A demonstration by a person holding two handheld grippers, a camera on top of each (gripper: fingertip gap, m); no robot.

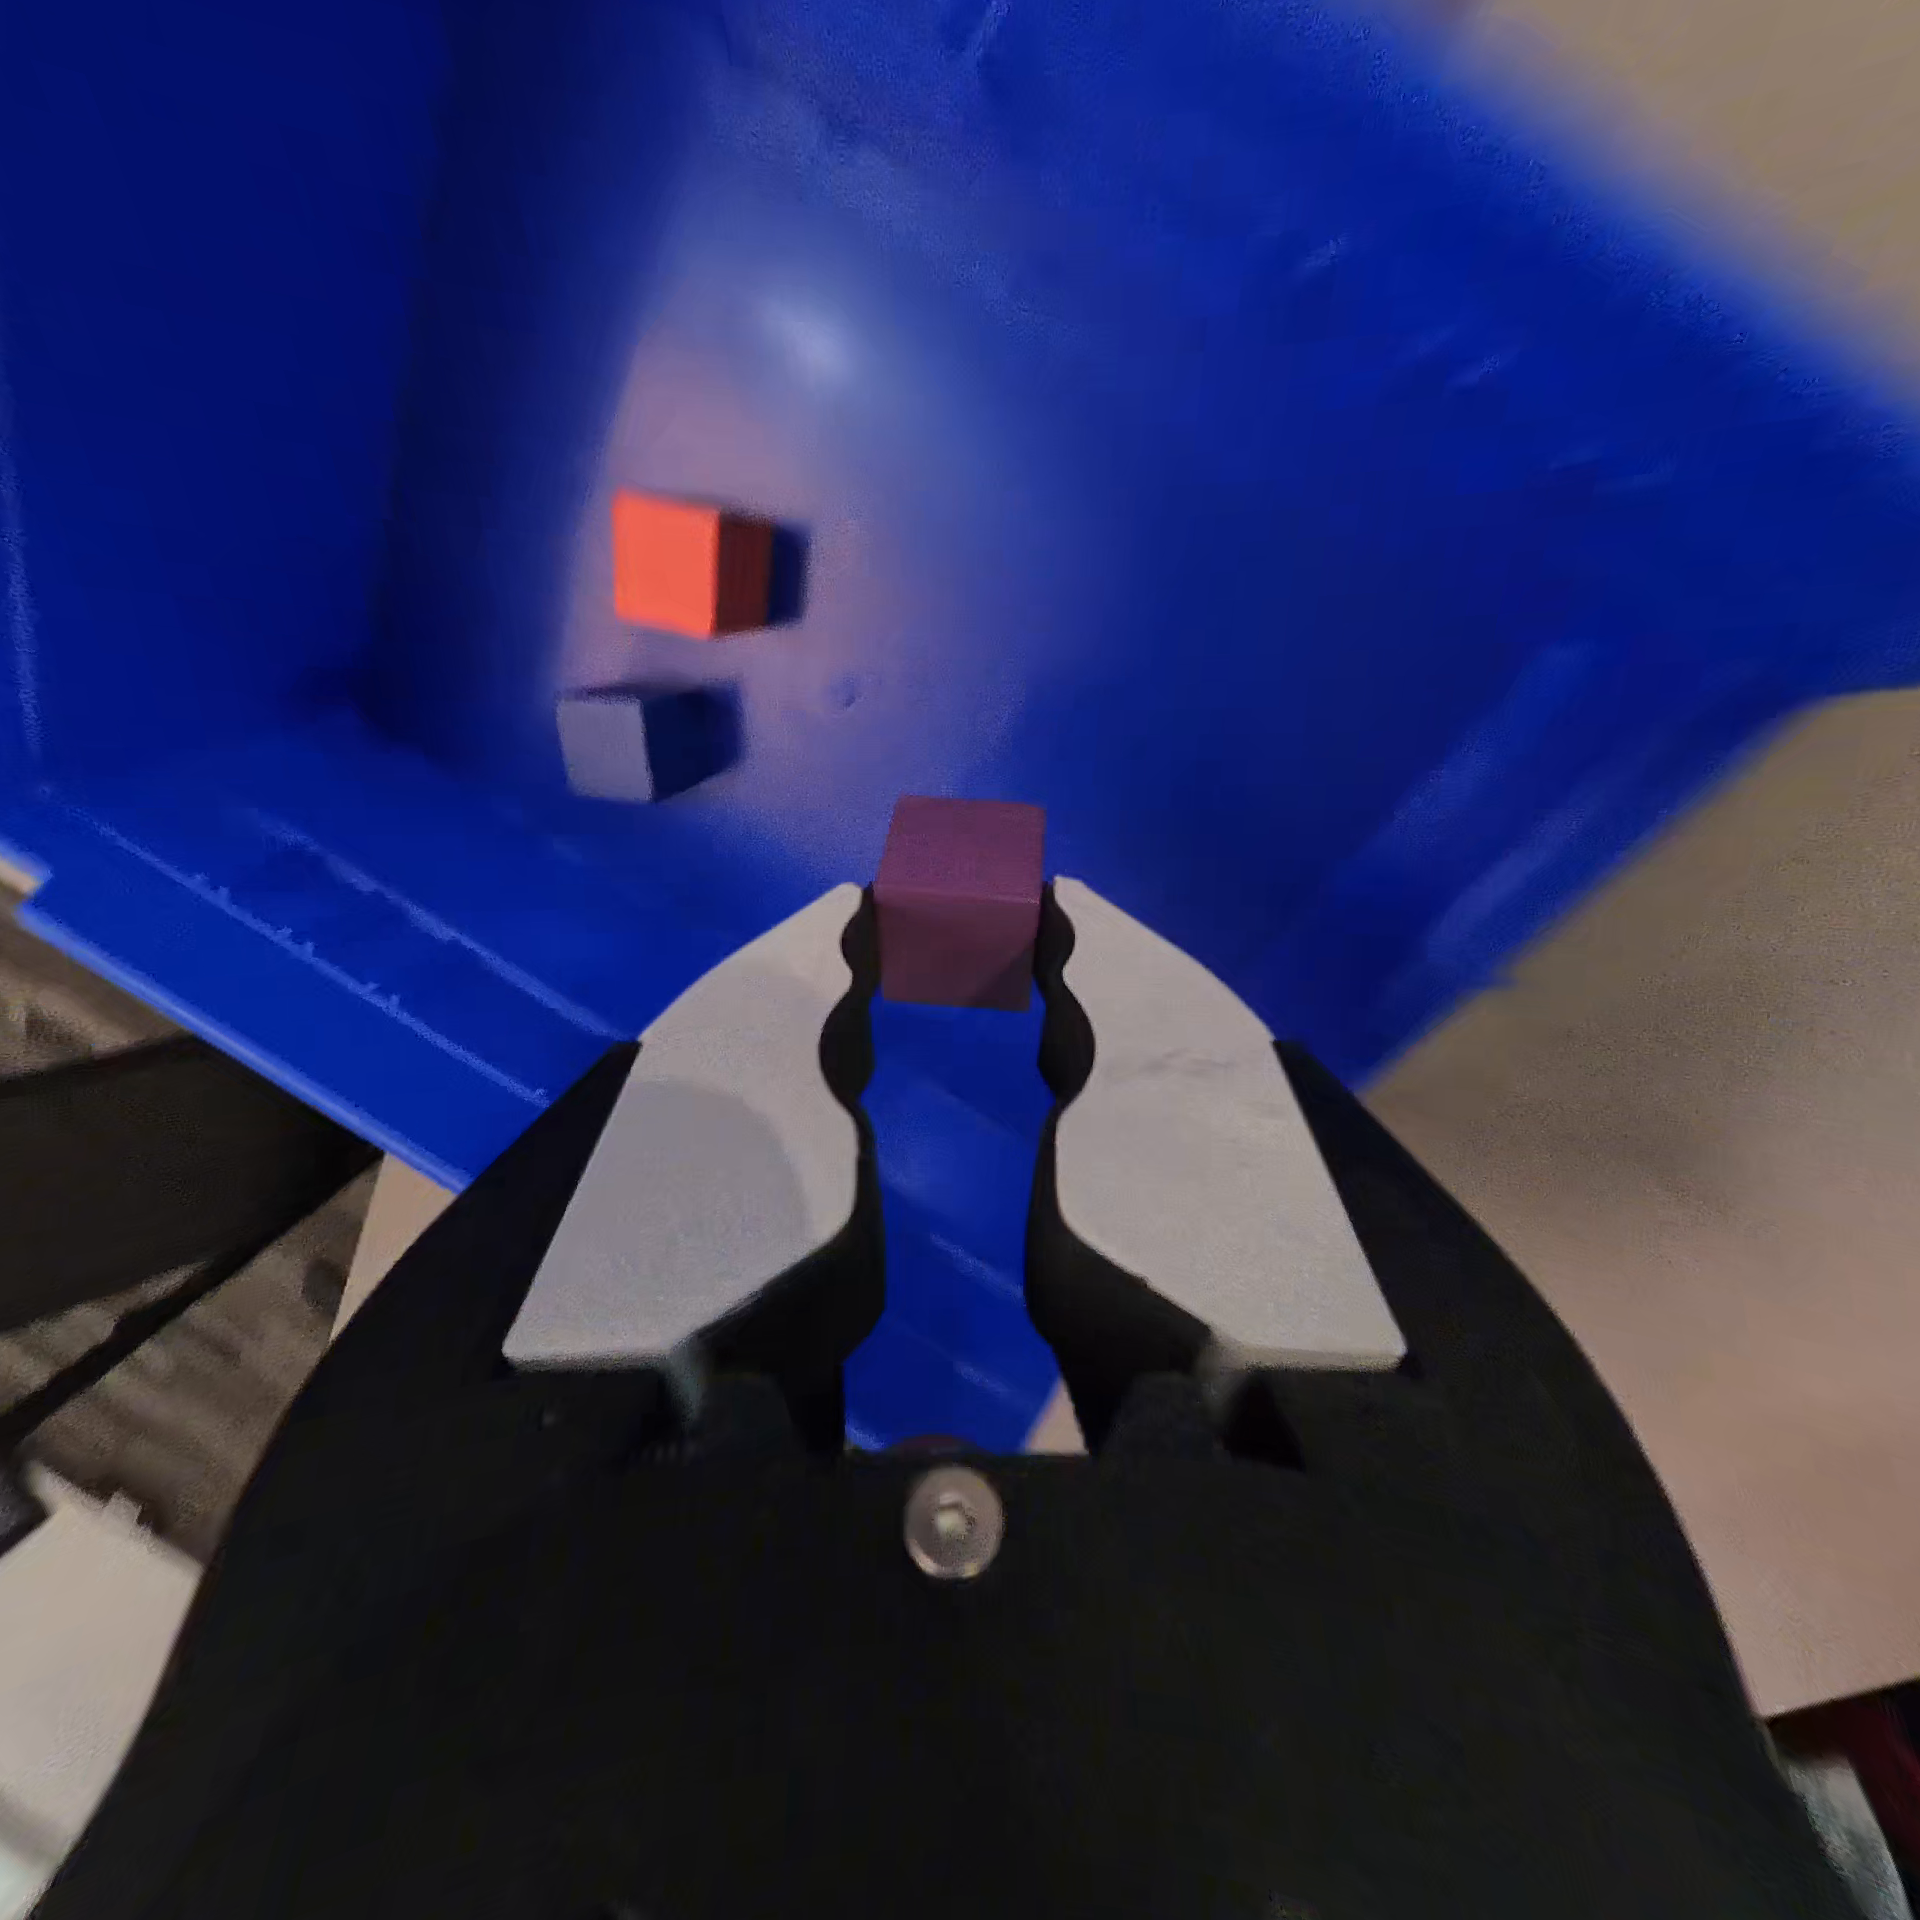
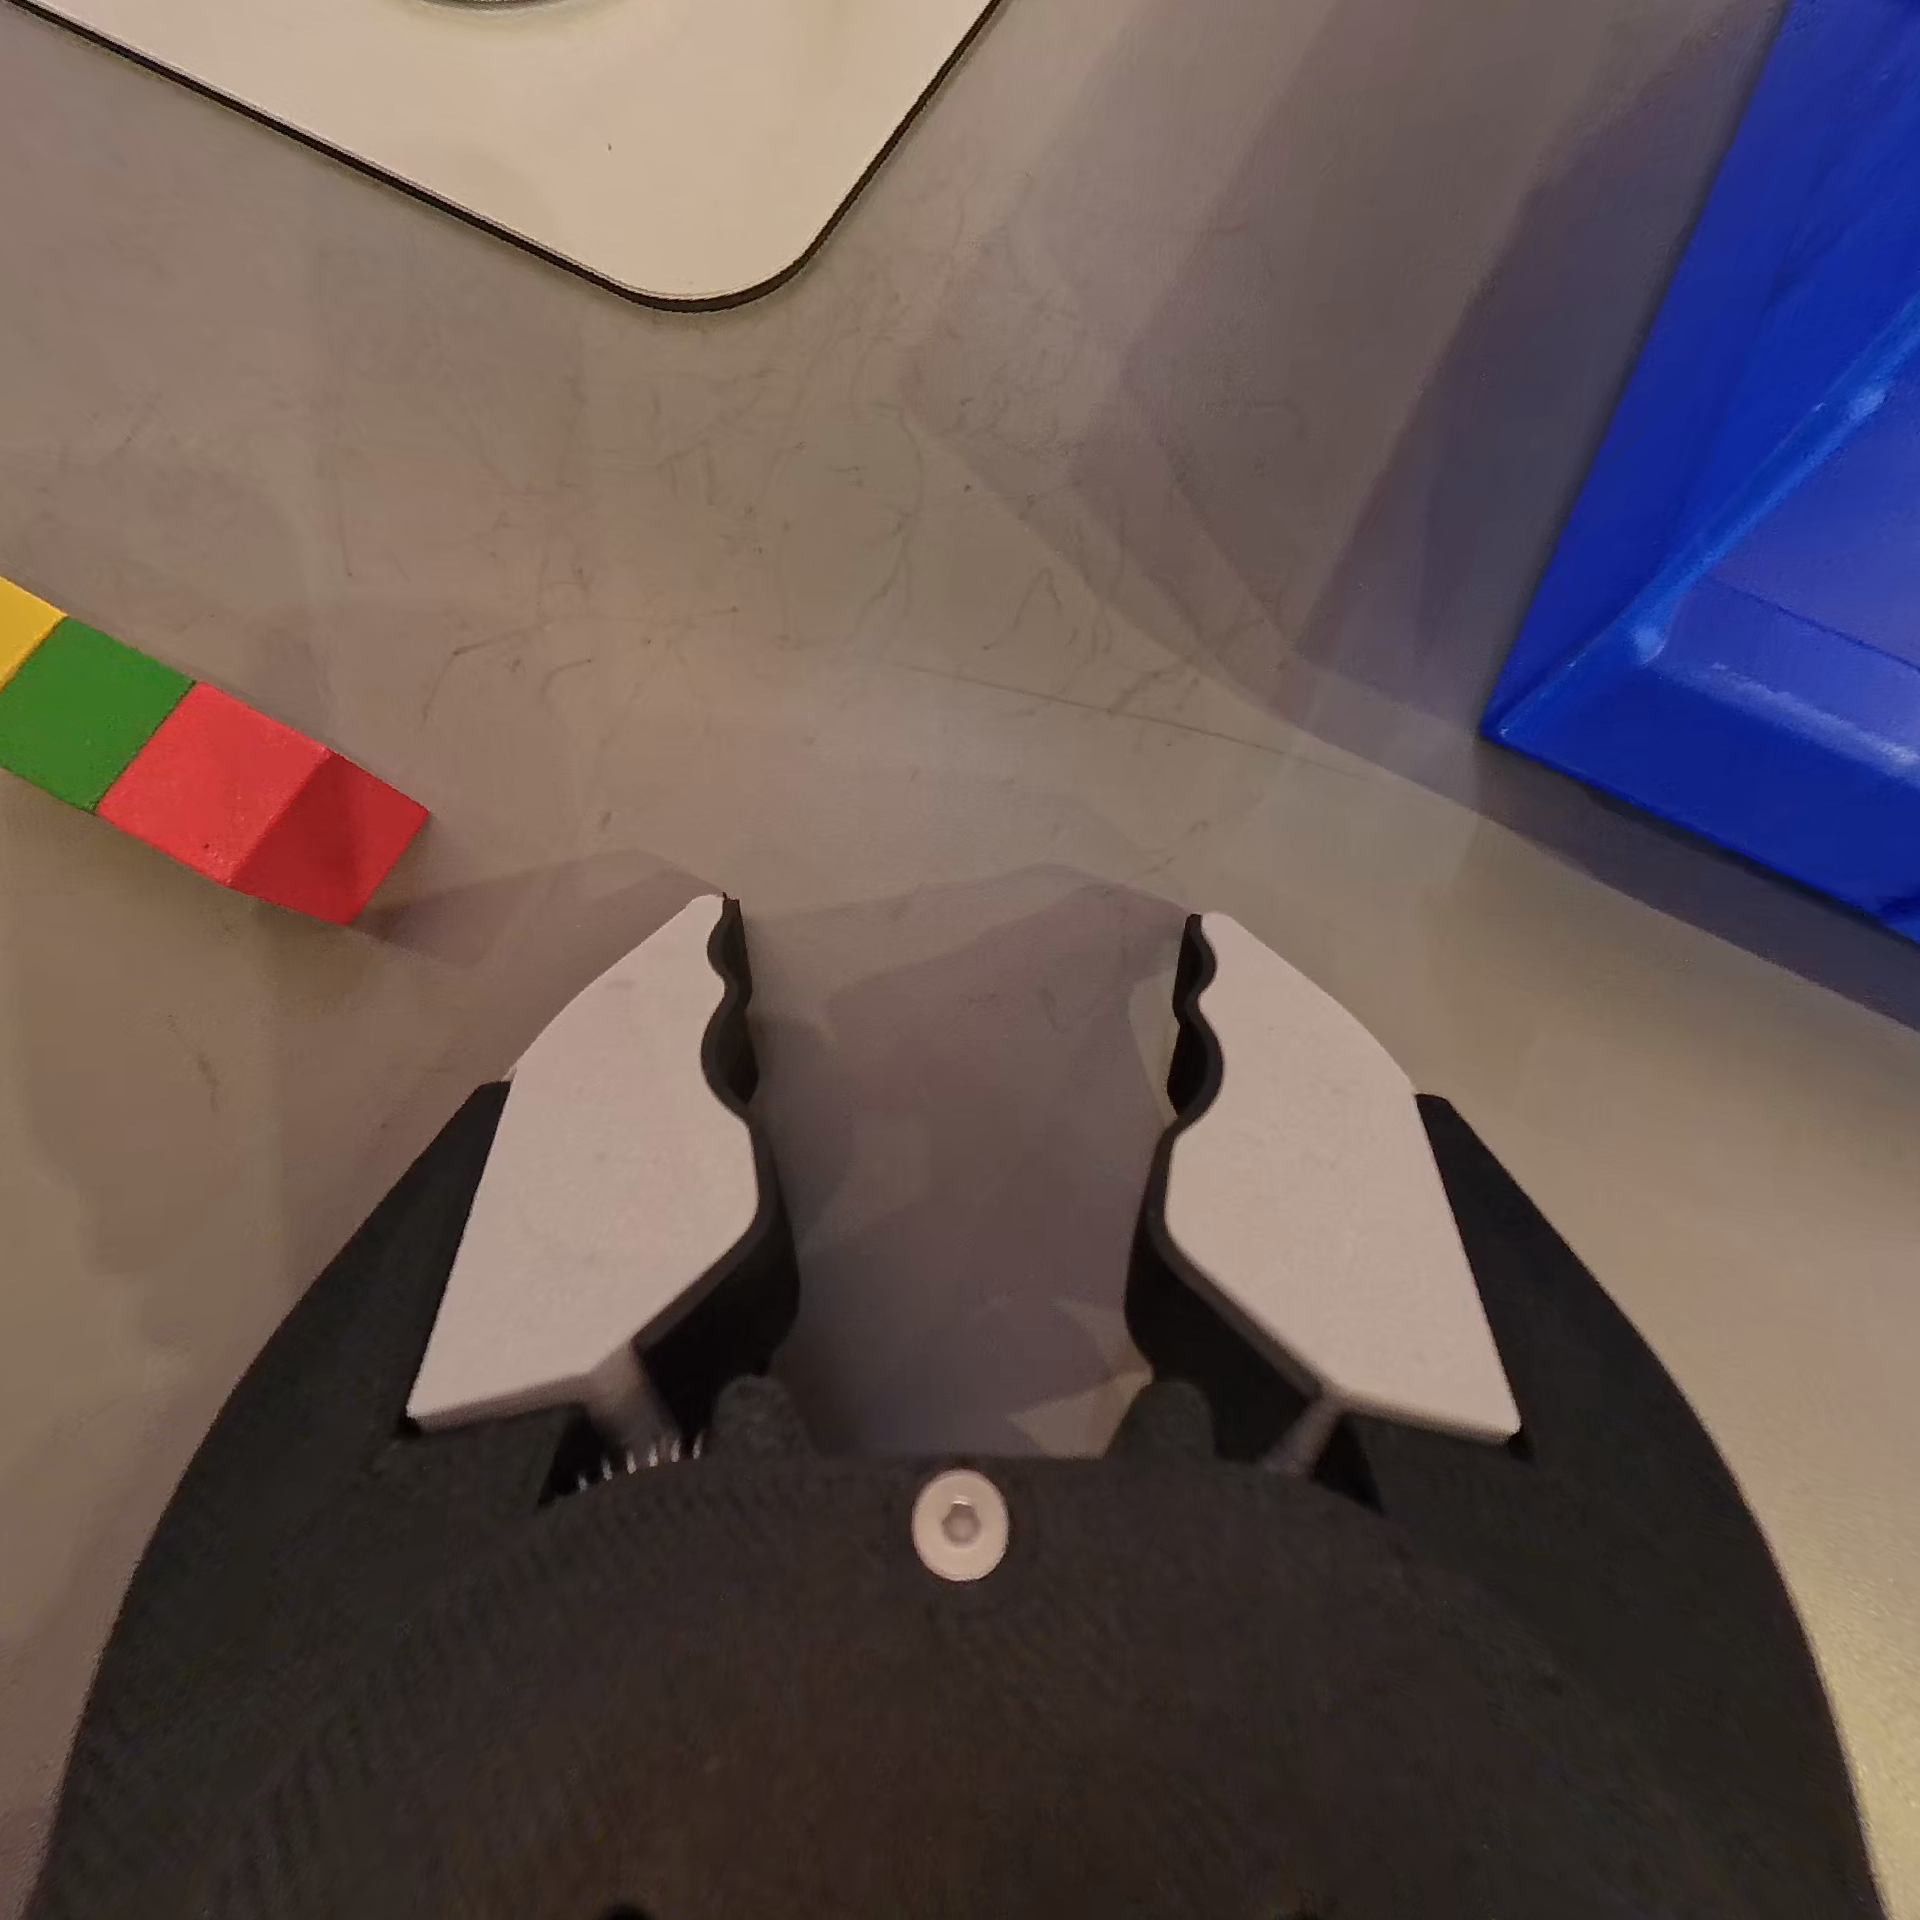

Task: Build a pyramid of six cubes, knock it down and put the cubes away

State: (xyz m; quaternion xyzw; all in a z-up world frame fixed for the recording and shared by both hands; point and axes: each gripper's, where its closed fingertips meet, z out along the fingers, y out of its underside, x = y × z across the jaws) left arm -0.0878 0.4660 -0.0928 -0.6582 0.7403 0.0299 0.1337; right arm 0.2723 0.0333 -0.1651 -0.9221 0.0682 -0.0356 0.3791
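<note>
Left tool point(image 1: 958, 914), black with grey fingers point(image 1: 727, 1091), close up and pointing down into a blue bin point(image 1: 1247, 520). Clamped on a purple cube point(image 1: 958, 899), both pads pressed on its sides, right at the tips. Deeper in the bin, an orange cube point(image 1: 670, 561) and a grey cube point(image 1: 613, 743), lying apart from each other, both a bit blurry. Bin wall just under the tool.

Right tool point(image 2: 961, 914) low over the grey desk point(image 2: 831, 520), wide apart, gripping nothing. To its left, a red cube point(image 2: 260, 800) touching a green cube point(image 2: 88, 727), then a yellow cube point(image 2: 21, 623), all in a row at the edge of the view. Blue bin off to the right, well apart from the cubes. A white board point(image 2: 623, 135) with a dark rim farther up the desk. Bare desk between the fingers.
</note>
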